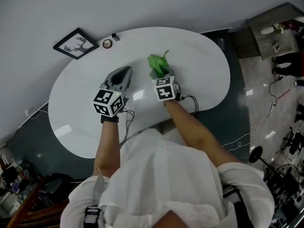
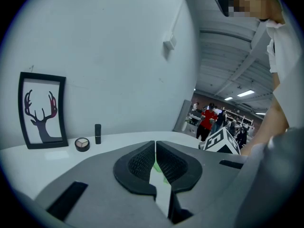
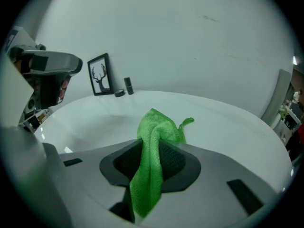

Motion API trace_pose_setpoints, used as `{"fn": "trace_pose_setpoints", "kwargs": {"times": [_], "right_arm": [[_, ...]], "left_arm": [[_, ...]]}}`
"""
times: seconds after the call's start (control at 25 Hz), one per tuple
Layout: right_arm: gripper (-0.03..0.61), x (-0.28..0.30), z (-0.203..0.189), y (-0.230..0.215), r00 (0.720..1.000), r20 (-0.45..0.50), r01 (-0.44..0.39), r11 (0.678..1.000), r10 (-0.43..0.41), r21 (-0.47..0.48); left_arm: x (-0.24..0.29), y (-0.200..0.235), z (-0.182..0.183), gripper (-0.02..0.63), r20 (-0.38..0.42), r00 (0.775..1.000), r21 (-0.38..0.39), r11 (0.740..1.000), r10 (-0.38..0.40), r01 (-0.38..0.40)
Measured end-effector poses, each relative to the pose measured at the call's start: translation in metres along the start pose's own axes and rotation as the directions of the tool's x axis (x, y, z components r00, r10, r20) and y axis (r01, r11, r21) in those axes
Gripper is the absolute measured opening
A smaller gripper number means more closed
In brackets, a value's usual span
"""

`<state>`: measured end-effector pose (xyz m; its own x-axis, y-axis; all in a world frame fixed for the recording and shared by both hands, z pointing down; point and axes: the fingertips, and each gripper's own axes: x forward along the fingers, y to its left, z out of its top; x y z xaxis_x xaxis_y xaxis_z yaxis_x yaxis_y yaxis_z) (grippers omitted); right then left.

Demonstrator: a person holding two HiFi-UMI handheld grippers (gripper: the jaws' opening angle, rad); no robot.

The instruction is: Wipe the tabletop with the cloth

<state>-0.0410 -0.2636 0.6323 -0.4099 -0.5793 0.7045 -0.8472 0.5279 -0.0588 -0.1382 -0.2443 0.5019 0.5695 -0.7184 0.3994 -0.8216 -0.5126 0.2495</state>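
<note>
A green cloth point(image 1: 158, 65) is pinched between the jaws of my right gripper point(image 1: 161, 74) over the middle of the white oval tabletop point(image 1: 204, 61). In the right gripper view the cloth point(image 3: 153, 146) stands bunched up between the jaws and hangs down behind them. My left gripper point(image 1: 121, 75) hovers to the left of it, jaws pressed together with nothing held. The left gripper point(image 2: 155, 161) shows only a thin slit between its pads, with a sliver of green behind.
A framed deer picture point(image 1: 76, 43), a small round compact point(image 1: 107, 43) and a dark lipstick tube point(image 1: 115, 37) sit at the table's far left edge by the wall. Dark floor surrounds the table; a wooden desk point(image 1: 273, 30) stands far right.
</note>
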Motion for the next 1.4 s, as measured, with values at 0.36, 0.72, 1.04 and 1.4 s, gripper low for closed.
{"fn": "trace_pose_setpoints", "kwargs": {"times": [0.36, 0.72, 1.04, 1.4], "right_arm": [[0.094, -0.006, -0.007, 0.065, 0.984, -0.04, -0.177, 0.976, 0.173, -0.125], [0.094, -0.034, -0.043, 0.081, 0.942, -0.115, -0.335, 0.864, 0.315, -0.377], [0.094, -0.072, -0.078, 0.016, 0.947, -0.094, -0.322, 0.887, 0.308, -0.331], [0.094, -0.104, -0.108, -0.085, 0.977, -0.053, -0.212, 0.955, 0.205, -0.208]], "left_arm": [[-0.008, 0.002, -0.004, 0.018, -0.005, 1.0, 0.004, 1.0, 0.003, -0.003], [0.021, -0.028, -0.01, 0.018, -0.03, 0.997, 0.018, 0.997, -0.071, 0.072], [0.056, -0.076, -0.012, 0.018, -0.063, 0.987, 0.036, 0.988, -0.146, 0.149], [0.09, -0.119, -0.018, 0.018, -0.094, 0.981, 0.046, 0.983, -0.17, 0.175]]}}
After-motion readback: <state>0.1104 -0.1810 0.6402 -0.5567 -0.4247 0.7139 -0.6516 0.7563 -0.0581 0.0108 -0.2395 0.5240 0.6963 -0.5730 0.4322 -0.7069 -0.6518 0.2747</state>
